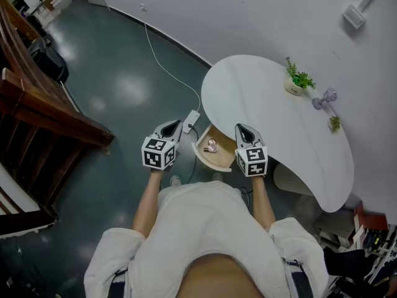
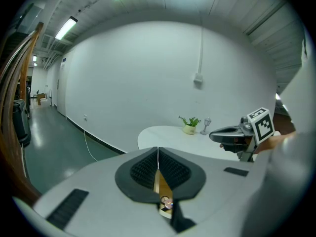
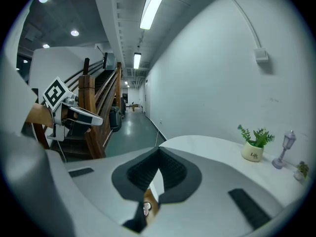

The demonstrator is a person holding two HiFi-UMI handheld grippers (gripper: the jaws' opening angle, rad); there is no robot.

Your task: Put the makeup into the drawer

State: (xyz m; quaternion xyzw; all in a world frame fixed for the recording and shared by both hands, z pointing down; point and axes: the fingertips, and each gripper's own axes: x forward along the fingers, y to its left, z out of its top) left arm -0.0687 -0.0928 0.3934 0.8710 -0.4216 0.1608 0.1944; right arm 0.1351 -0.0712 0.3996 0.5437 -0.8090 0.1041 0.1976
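A light wooden drawer stands pulled out from under the white table. A small pinkish round makeup item lies inside it. My left gripper hovers just left of the drawer, shut and empty. My right gripper hovers at the drawer's right side near the table edge, also shut with nothing in it. In the left gripper view the jaws meet at the tip, and the makeup shows below them. In the right gripper view the jaws are closed above the makeup.
On the table stand a potted plant, a small purple lamp figure and a tiny plant. A power strip with a white cable lies on the floor left of the table. A wooden staircase fills the far left.
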